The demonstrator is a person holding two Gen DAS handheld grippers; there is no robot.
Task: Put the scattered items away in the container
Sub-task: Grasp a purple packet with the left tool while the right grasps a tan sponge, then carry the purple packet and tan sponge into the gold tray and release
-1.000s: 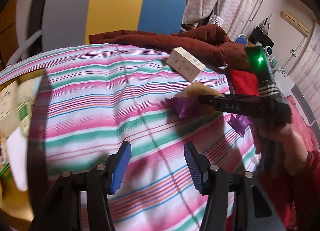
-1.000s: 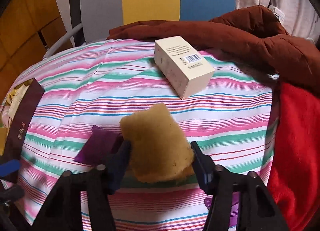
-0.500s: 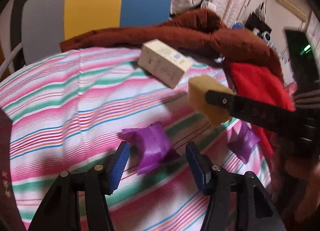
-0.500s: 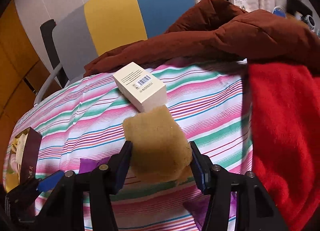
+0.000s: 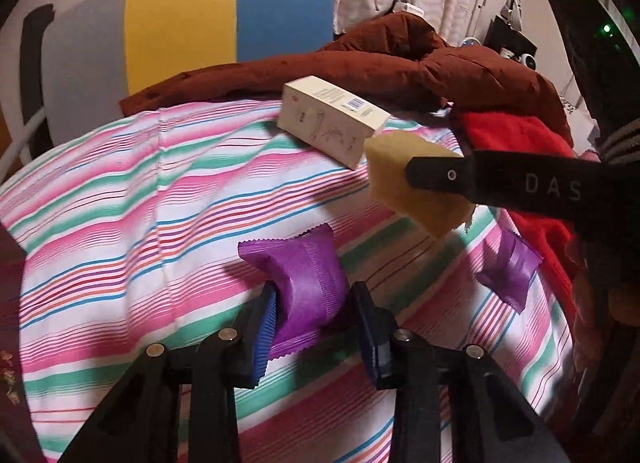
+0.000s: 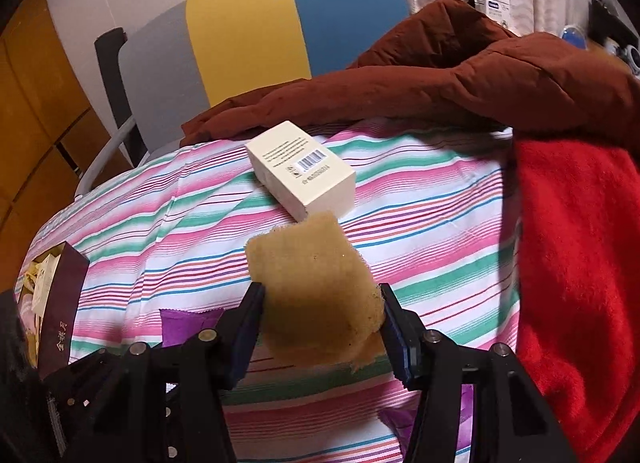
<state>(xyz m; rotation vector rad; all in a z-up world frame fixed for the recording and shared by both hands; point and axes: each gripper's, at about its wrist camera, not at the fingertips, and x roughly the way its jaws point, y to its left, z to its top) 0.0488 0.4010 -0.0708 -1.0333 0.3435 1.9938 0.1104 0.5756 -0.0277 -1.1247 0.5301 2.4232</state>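
- A purple sachet [image 5: 304, 283] lies on the striped cloth [image 5: 120, 199], between the jaws of the left gripper [image 5: 320, 327], which are closing and pinching it.
- The right gripper [image 6: 320, 327] clamps a tan sponge [image 6: 316, 295], raised off the cloth.
- A second sachet [image 5: 508, 271] lies beside the red fabric [image 5: 520, 135].
- A cream box [image 6: 304, 171] lies beyond; the container [image 6: 56, 303] sits at the left edge.

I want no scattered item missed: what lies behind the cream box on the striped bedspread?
Behind the cream box lies a rumpled brown jacket, and past it a grey, yellow and blue chair back. Anything under the jacket's folds is covered.
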